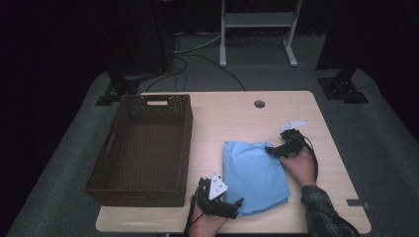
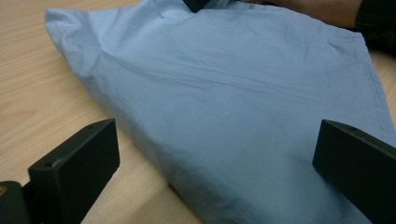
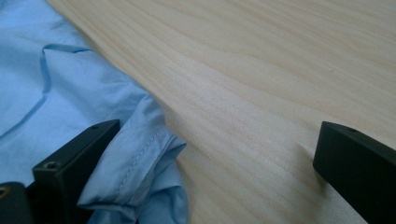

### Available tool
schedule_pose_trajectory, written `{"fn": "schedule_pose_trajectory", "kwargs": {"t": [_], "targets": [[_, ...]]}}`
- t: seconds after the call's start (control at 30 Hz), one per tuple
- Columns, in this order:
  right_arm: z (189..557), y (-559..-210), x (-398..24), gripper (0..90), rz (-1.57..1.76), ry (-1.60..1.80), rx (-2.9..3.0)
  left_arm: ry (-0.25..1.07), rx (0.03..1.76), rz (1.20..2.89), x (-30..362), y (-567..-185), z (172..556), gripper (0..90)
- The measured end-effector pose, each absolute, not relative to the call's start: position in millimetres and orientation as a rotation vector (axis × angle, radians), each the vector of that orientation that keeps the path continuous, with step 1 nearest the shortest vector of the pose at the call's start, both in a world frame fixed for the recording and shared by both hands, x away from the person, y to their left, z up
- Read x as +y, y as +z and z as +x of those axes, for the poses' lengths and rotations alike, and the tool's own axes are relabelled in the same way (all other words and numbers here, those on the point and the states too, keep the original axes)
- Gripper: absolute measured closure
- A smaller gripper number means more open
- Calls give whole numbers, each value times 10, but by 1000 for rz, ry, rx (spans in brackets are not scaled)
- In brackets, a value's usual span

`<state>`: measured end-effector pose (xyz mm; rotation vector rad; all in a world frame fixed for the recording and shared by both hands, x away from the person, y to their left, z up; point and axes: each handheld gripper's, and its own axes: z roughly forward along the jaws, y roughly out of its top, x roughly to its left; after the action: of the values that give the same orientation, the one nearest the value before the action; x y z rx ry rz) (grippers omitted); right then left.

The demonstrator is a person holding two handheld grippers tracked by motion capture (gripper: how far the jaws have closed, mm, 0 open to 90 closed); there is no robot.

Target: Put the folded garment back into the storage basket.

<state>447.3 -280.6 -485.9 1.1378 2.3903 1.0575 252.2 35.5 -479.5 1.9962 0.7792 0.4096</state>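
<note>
high view: folded blue cloth [image 1: 254,176] lies on the bench [image 1: 296,106] beside the empty basket [image 1: 143,148], not yet loaded. left gripper view: left gripper [image 2: 217,163] spread wide at the cloth's near edge, gripping nothing. right gripper view: right gripper [image 3: 217,163] likewise spread, one jaw touching a hem.

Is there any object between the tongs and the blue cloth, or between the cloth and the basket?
Nothing visible. Both the left tongs and right tongs are open at the edges of the blue cloth, and bare table lies between it and the basket.
</note>
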Motion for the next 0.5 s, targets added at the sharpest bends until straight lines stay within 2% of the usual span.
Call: {"fn": "schedule_pose_trajectory", "kwargs": {"t": [0.5], "targets": [[4473,-4859,-2806,4,1138,1058,2390,385,778,2104,241,-4818,2427,0]]}}
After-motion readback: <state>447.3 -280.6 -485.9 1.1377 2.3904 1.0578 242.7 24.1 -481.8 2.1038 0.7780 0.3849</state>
